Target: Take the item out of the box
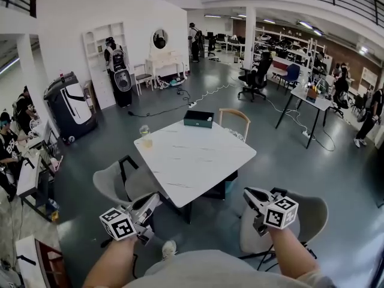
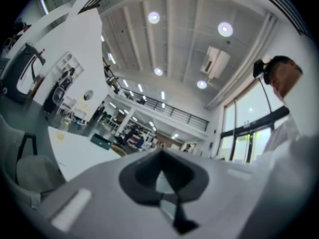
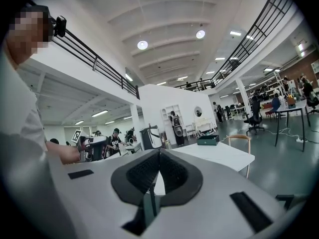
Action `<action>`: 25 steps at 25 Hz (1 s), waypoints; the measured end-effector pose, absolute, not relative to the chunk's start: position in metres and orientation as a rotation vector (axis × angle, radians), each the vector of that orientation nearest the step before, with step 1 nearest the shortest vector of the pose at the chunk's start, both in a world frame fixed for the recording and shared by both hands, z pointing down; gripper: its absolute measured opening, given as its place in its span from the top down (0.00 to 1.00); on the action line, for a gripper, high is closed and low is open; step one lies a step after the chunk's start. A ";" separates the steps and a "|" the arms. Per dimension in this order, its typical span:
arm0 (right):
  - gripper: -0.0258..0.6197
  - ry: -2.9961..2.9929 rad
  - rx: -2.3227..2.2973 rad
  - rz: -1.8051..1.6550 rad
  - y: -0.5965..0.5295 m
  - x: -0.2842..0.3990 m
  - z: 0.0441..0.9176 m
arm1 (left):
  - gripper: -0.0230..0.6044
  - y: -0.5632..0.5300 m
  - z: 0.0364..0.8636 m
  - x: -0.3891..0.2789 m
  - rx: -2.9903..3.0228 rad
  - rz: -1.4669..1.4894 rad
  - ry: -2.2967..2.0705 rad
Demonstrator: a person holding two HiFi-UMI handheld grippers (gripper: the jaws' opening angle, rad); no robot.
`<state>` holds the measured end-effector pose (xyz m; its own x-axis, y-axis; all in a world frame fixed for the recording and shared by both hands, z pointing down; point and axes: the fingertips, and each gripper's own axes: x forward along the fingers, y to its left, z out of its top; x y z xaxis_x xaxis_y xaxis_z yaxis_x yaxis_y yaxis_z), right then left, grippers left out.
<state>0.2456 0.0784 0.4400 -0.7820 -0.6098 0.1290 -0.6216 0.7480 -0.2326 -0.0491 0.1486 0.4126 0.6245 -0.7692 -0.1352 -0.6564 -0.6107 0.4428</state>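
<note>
My left gripper (image 1: pixel 153 199) has its fingers (image 2: pixel 142 173) pressed fully together with nothing between them. My right gripper (image 1: pixel 248 192) reads the same: fingers (image 3: pixel 142 176) closed tip to tip and empty. Both are held short of the white counter (image 1: pixel 198 161), the left fingers just off its near-left edge and the right fingers just off its near-right edge.

The dark green box (image 1: pixel 198 119) sits well ahead of both pairs of fingers, at the counter's far corner, roughly between their two lines. What is inside it is hidden from me. A cup (image 1: pixel 145 135) stands ahead of the left fingers, near the counter's left corner. A wooden chair (image 1: pixel 235 116) stands beside the box, farther ahead of the right fingers.
</note>
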 end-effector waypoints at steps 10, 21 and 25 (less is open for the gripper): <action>0.95 -2.858 1.066 0.405 0.037 0.234 0.446 | 0.96 0.092 0.423 -0.061 2.512 -0.464 -1.082; 0.95 -2.814 1.172 0.425 -0.047 0.188 0.446 | 0.96 -0.009 0.414 -0.096 2.610 -0.427 -0.979; 0.95 -2.794 1.199 0.434 -0.080 0.161 0.444 | 0.96 -0.048 0.409 -0.117 2.633 -0.405 -0.923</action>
<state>0.1614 -0.0797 0.4444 -0.6930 -0.6994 0.1746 -0.7194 0.6555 -0.2295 -0.1170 -0.0485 0.4094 0.7507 -0.6415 -0.1579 -0.5503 -0.7395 0.3878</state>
